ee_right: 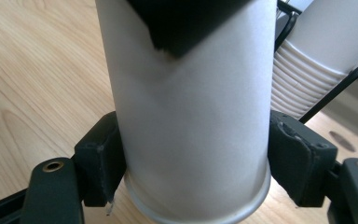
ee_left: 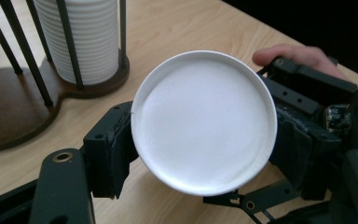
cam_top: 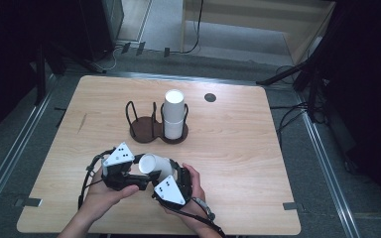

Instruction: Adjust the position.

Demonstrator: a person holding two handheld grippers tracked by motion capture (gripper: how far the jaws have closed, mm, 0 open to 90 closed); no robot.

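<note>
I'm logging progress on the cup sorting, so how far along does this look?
Done: one stack of cups already stands in the right ring of the holder. In hand: a white cup lies sideways between the left gripper and right gripper, both clamped on it. Left: the holder's left ring holds nothing, and this cup hasn't reached the holder.

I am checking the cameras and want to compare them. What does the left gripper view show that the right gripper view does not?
The left gripper view shows the paper cup's round closed base, a fingertip and the holder's wooden base. The right gripper view shows the cup's side wall and rolled rim, and a dark round mark on the table. Both share the cup between black jaws, the ribbed cup stack and the wooden table.
</note>
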